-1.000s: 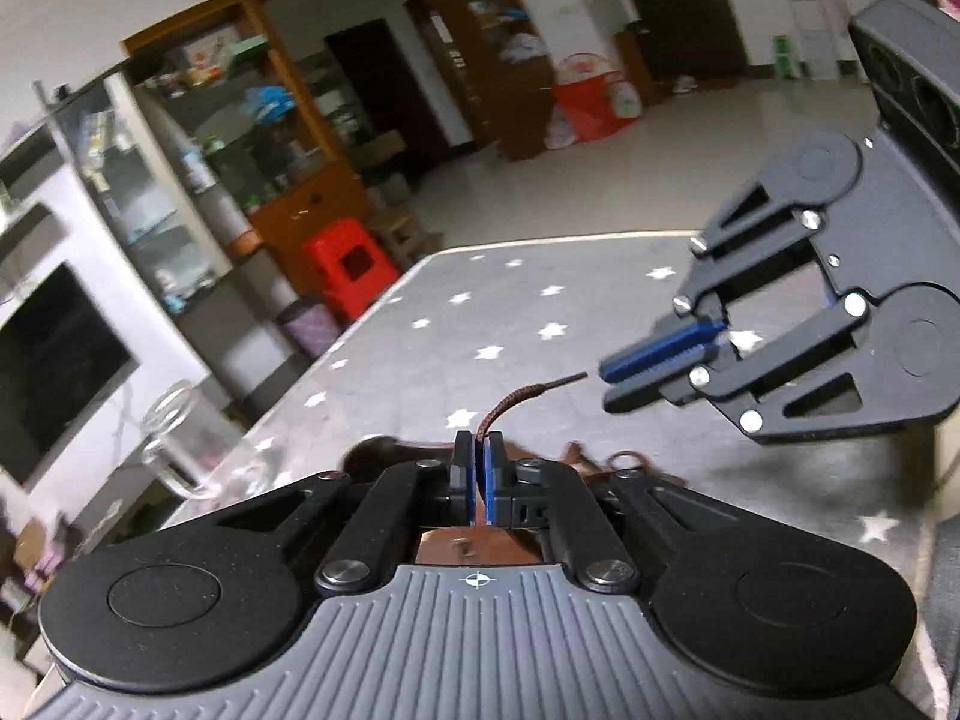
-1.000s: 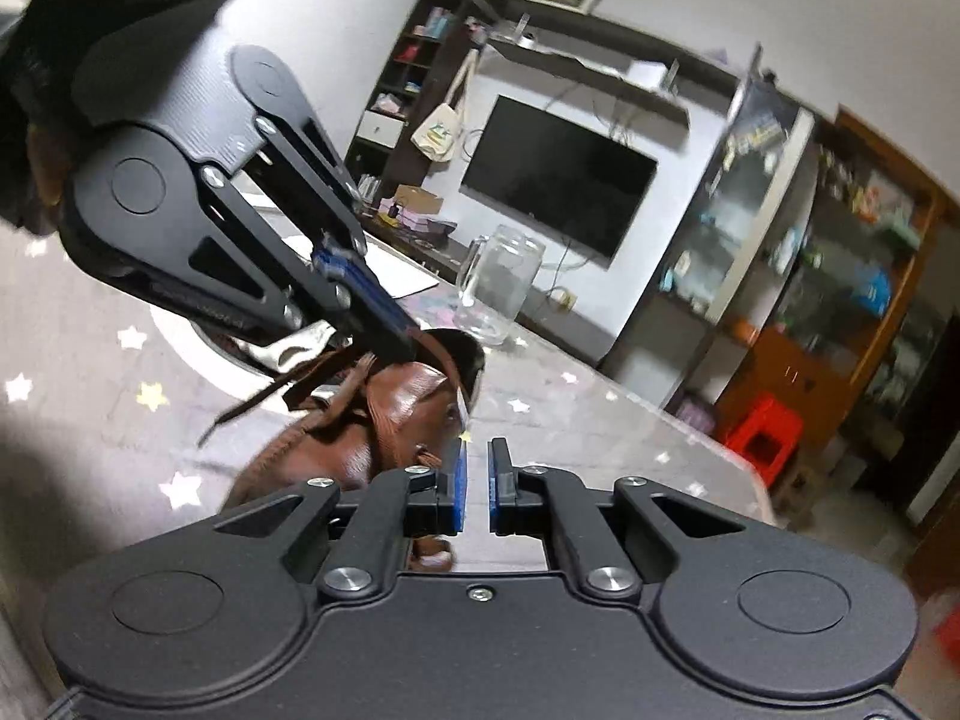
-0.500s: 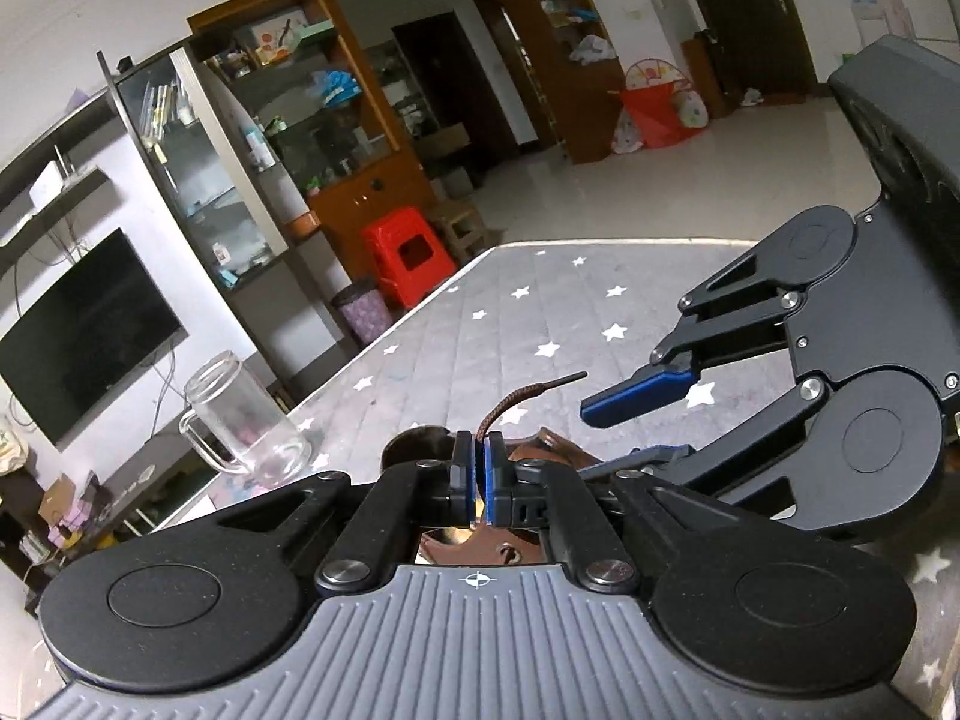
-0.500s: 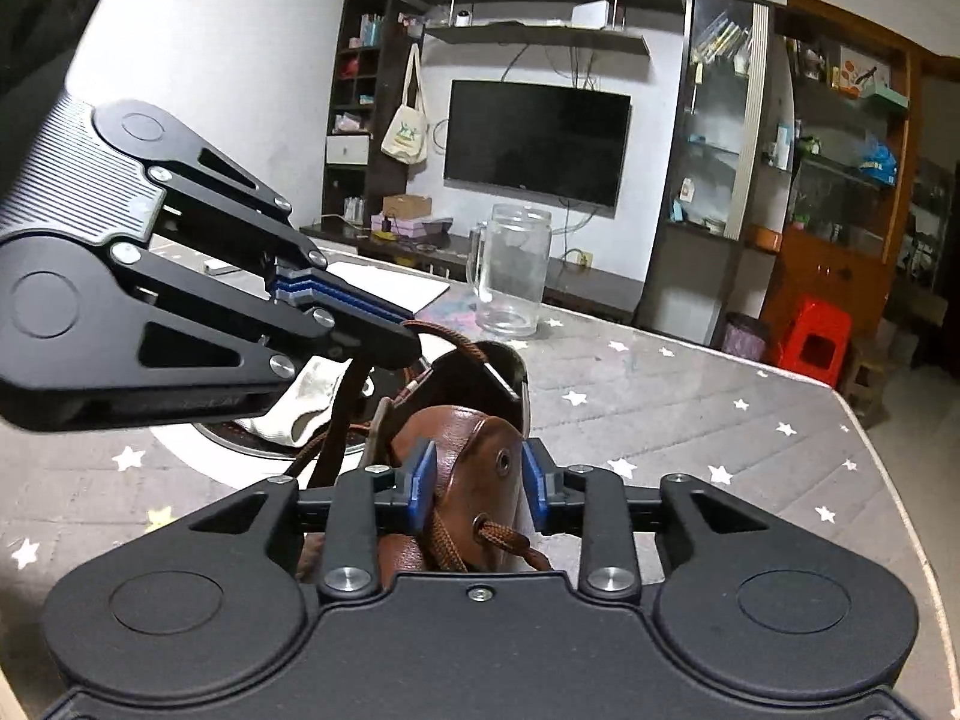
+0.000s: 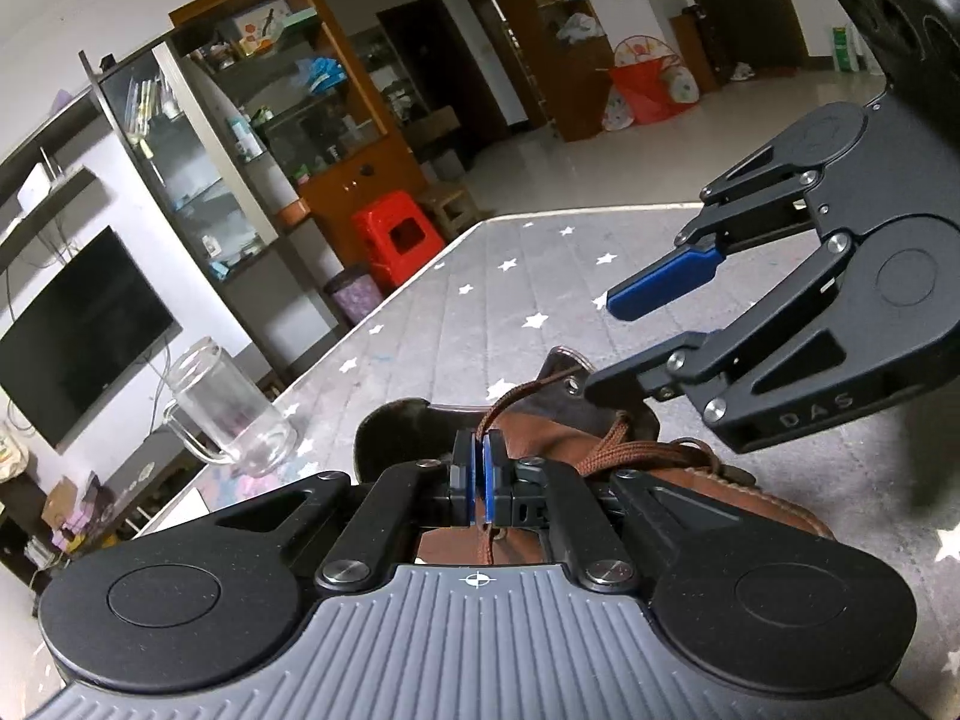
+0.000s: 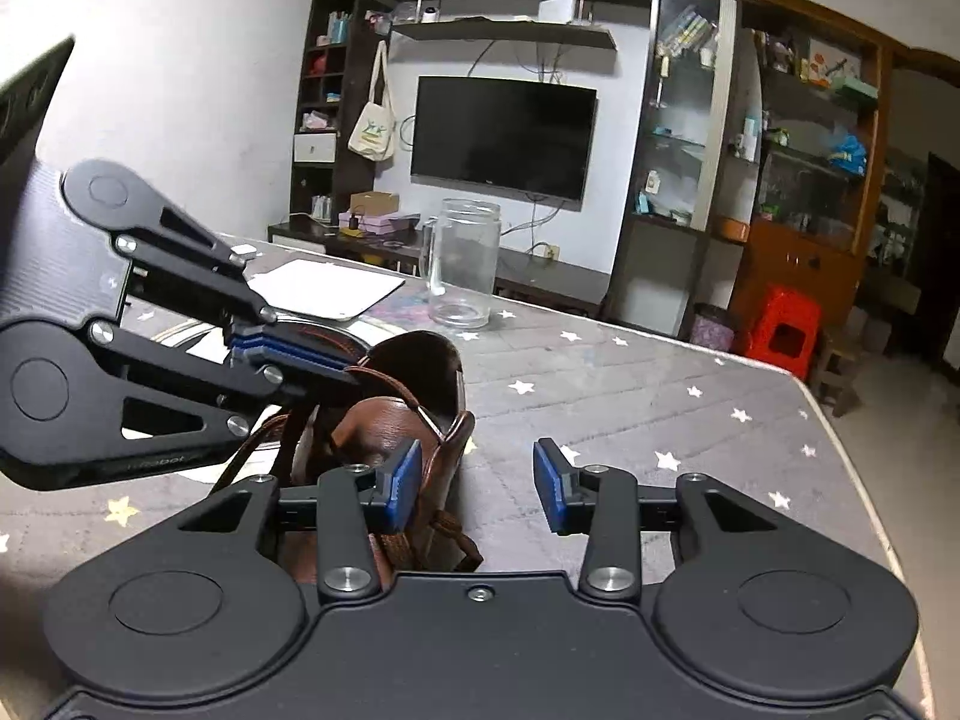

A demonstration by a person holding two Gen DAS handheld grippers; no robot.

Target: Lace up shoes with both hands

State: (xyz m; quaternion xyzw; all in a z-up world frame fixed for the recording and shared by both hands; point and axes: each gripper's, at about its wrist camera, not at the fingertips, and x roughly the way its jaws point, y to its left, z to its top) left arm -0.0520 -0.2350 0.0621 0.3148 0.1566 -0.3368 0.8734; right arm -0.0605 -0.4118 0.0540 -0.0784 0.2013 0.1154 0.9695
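Where it stands on table [image 6: 630,396] | glass jar [image 6: 465,261]: upright, contents indiscernible

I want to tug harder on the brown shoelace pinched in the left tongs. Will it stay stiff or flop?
Probably floppy: the shoelace curves loosely over the brown shoe and sags where unsupported. Its braided weave looks grippy, so the shut left tongs should hold it. A hard tug might drag the shoe along, since nothing pins it.

wall: white, black TV [image 6: 503,135] mounted, dark shelves [image 6: 504,30] above
cabinet: wooden, glass-fronted [image 5: 288,120]
stool: red plastic [image 5: 397,240]
floor: pale glossy tiles [image 5: 690,150]
table: grey star-print cover [image 6: 630,396]
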